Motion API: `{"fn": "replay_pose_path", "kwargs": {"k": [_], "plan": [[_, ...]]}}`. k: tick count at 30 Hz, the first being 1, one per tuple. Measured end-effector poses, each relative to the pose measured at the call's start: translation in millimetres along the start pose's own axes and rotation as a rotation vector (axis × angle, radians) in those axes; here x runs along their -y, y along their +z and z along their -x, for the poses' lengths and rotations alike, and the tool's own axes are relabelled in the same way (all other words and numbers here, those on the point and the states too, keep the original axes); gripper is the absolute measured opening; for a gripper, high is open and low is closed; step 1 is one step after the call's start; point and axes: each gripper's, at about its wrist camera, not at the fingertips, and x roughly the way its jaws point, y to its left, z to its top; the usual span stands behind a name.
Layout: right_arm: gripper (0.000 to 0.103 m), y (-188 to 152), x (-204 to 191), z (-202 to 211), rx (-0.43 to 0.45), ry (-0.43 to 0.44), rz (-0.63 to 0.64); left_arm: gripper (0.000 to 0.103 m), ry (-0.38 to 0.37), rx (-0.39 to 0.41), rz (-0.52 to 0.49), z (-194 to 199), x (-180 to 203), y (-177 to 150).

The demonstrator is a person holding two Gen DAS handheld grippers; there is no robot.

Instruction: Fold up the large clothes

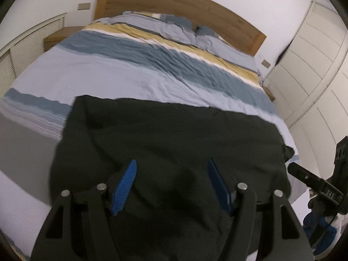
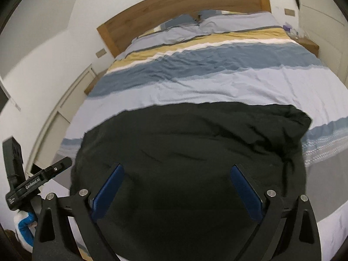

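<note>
A large black garment [image 1: 174, 143] lies spread at the foot of the bed, and it also fills the lower half of the right wrist view [image 2: 191, 148]. My left gripper [image 1: 171, 169] is open above the garment's near part, with blue pads [image 1: 125, 184] wide apart and nothing between them. My right gripper [image 2: 177, 174] is open too, over the same garment, with blue pads [image 2: 108, 193] spread. Each gripper shows at the edge of the other's view: the right one [image 1: 315, 182] at the far right, the left one [image 2: 39, 178] at the far left.
The bed carries a striped duvet [image 1: 134, 65] in pale blue, dark blue, white and yellow, with pillows [image 1: 156, 26] against a wooden headboard [image 1: 178, 6]. White wardrobe doors [image 1: 308, 69] stand to the right, a low cabinet [image 1: 28, 43] to the left.
</note>
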Motion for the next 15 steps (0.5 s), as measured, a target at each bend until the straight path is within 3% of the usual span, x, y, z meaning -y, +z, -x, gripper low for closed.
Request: {"fn": "replay_pose_path", "kwargs": {"k": [7,15], "plan": [[0.097,6,16,-76,-0.034,-0.099,0.037,0.070,0.100,-0.033,-0.068,-80,3,17],[0.097,32,34,-133,-0.089,-0.140,0.008,0.073,0.190,-0.071,-0.074,-130,6,40]]}}
